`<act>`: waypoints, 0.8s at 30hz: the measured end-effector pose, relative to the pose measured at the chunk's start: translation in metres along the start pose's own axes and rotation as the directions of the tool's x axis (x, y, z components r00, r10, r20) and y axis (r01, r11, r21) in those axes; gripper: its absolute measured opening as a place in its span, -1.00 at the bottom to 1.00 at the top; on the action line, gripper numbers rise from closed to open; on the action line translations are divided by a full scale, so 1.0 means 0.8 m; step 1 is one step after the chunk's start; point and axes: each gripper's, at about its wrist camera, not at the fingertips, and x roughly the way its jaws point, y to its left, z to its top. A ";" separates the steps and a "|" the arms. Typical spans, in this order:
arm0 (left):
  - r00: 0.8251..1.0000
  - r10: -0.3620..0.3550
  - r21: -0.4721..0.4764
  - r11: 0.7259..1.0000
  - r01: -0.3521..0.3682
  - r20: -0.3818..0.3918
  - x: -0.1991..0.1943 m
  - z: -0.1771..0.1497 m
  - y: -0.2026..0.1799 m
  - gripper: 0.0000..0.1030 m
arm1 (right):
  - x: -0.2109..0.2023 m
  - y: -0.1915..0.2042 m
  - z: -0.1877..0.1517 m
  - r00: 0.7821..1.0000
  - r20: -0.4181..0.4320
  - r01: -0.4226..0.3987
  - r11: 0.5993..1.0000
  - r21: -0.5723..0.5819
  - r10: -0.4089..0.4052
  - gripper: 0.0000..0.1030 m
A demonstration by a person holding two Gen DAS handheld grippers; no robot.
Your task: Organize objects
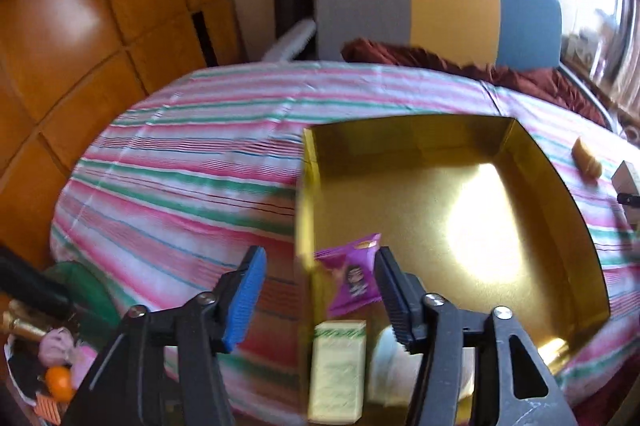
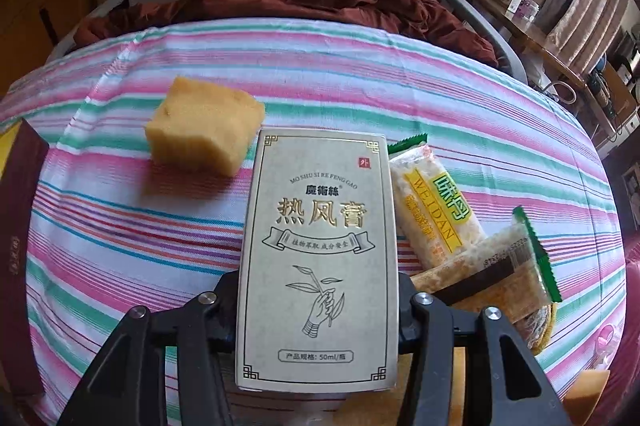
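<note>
In the left wrist view, the left gripper point(image 1: 318, 290) is seen spread wide, nothing pinched, over the near left wall of the gold-lined box point(image 1: 568, 194). Inside lie a purple snack packet point(image 1: 352, 278) and a pale green-printed carton point(image 1: 338, 370). In the right wrist view, a yellow sponge block point(image 2: 204, 130) rests on the striped cloth point(image 2: 120, 226); the right gripper point(image 2: 318, 306) is clamped on a grey ointment carton point(image 2: 318, 258), beside two rice-cracker packets point(image 2: 436, 202).

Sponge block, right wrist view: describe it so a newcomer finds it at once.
On the striped bedsheet, look just up and left of the grey carton clamped in the right gripper. The sponge block lies there alone, bare, yellow and porous, while the snack packets right of the carton are printed and wrapped.
</note>
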 end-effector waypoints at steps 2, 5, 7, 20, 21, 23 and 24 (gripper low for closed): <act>1.000 0.006 -0.030 1.000 -0.005 0.017 -0.014 -0.008 0.020 0.21 | -0.029 -0.002 0.006 0.998 0.058 -0.025 0.999 0.043 0.022 0.01; 1.000 0.012 -0.084 0.996 -0.011 0.018 -0.025 -0.021 0.046 0.23 | -0.087 0.025 0.011 0.985 0.150 -0.092 0.995 0.030 0.087 0.01; 1.000 0.010 -0.103 0.995 -0.008 0.012 -0.027 -0.029 0.056 0.24 | -0.120 0.064 0.017 0.970 0.184 -0.152 0.988 -0.041 0.157 0.01; 0.997 -0.076 -0.138 0.987 0.079 0.028 -0.024 -0.050 0.063 0.40 | -0.095 0.401 -0.008 0.905 -0.079 -0.422 0.856 -0.299 0.419 0.01; 0.996 -0.083 -0.142 0.986 0.087 0.030 -0.024 -0.051 0.064 0.40 | -0.084 0.418 -0.011 0.906 -0.100 -0.422 0.856 -0.298 0.412 0.01; 0.996 -0.088 -0.149 0.985 0.092 0.032 -0.023 -0.051 0.066 0.40 | -0.068 0.448 -0.017 0.912 -0.126 -0.411 0.860 -0.302 0.391 0.02; 0.996 -0.084 -0.155 0.984 0.089 0.035 -0.023 -0.051 0.068 0.40 | -0.063 0.461 -0.019 0.909 -0.139 -0.416 0.857 -0.304 0.392 0.02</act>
